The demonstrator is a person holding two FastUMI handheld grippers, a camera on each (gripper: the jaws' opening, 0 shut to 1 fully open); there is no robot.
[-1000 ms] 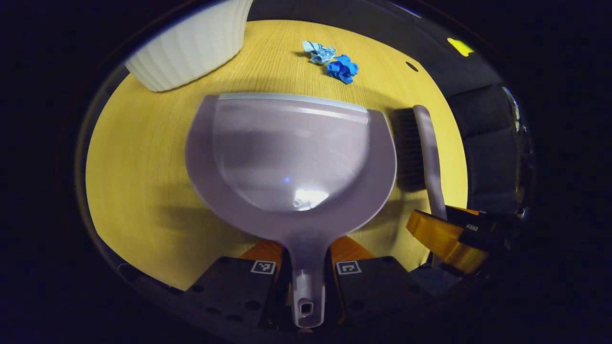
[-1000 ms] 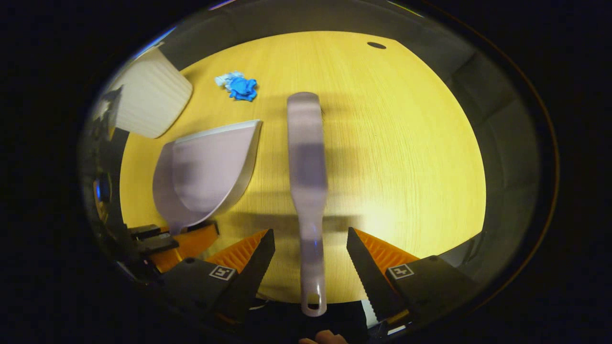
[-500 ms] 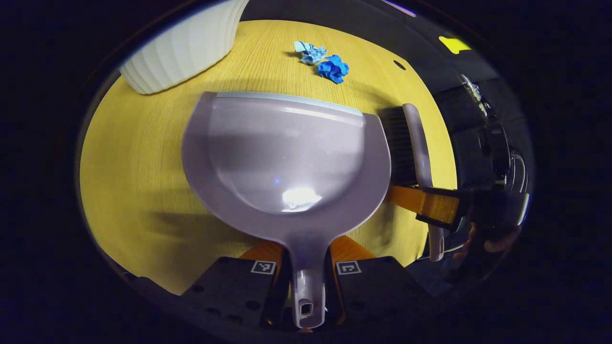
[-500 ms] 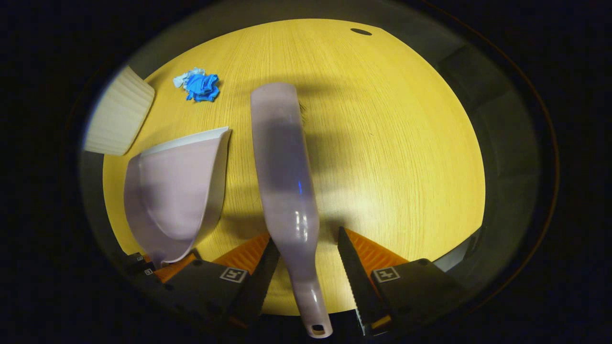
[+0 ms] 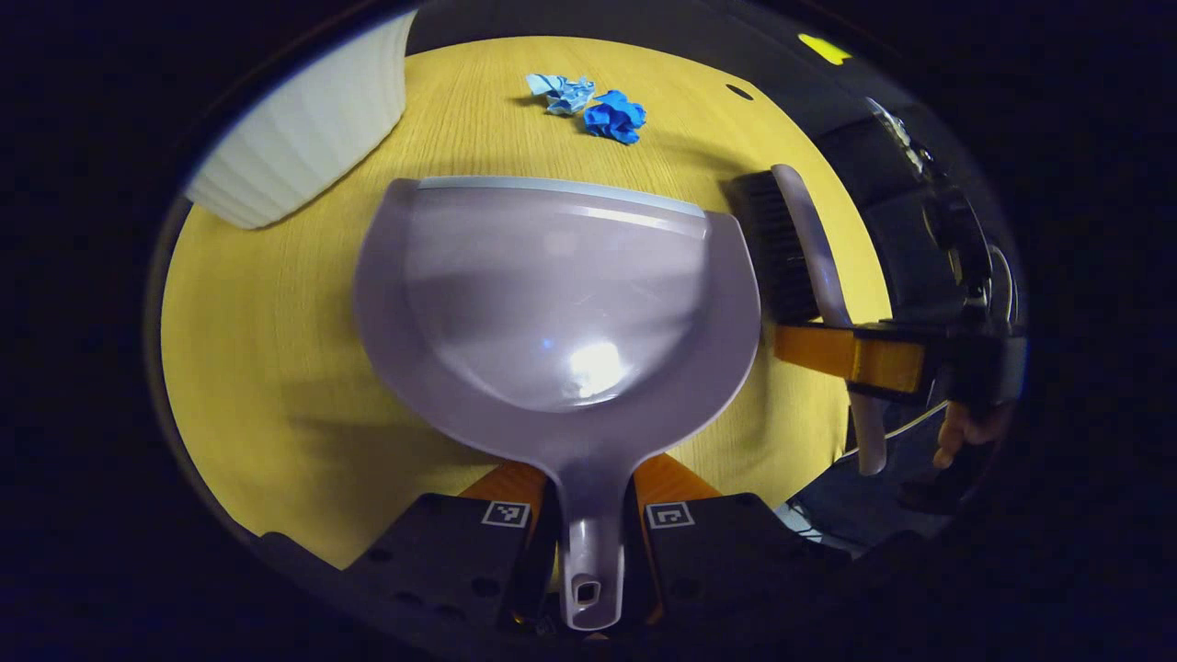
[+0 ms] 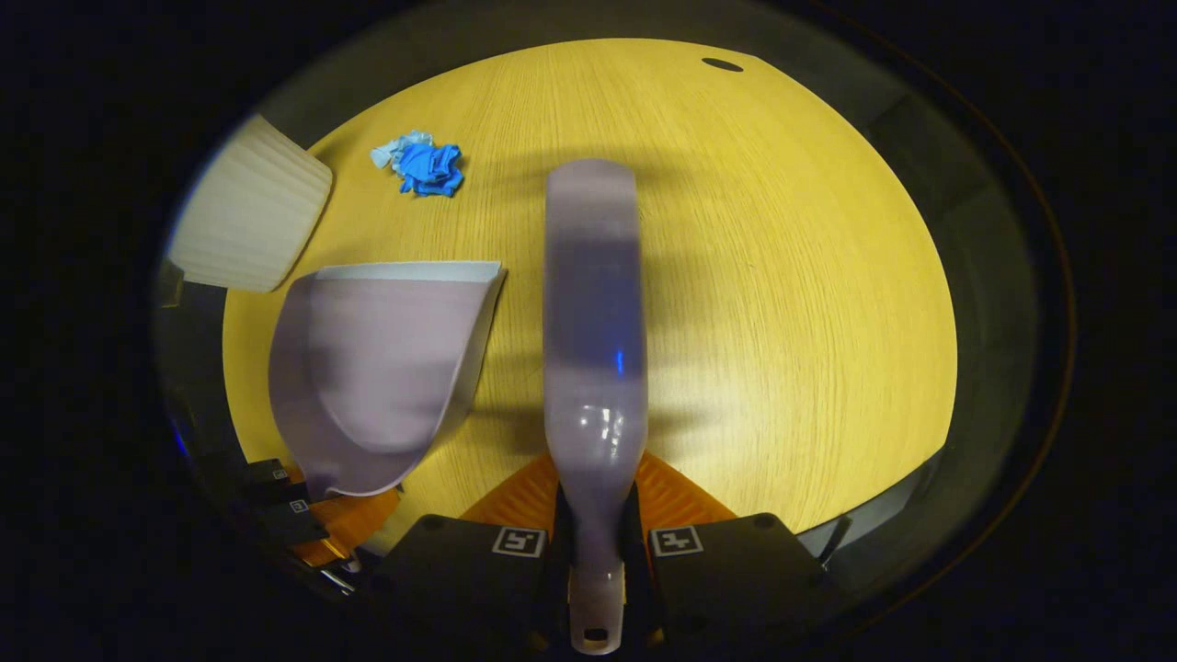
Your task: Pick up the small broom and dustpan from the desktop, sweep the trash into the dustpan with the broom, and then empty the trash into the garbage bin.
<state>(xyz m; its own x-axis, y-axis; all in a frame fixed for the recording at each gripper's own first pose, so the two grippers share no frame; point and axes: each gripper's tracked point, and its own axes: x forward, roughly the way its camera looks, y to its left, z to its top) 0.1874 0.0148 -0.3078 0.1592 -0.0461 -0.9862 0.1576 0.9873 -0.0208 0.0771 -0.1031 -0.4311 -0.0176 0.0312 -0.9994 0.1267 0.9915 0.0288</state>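
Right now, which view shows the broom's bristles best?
The left gripper view: the broom is seen side-on, its dark bristles facing the dustpan. The right gripper view looks down on the broom's back, bristles hidden beneath.

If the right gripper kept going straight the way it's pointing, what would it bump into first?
Probably just the yellow tabletop. The right gripper is shut on the broom, which points ahead over bare wood. The blue paper scraps and dustpan sit off to its left, though depth is hard to judge.
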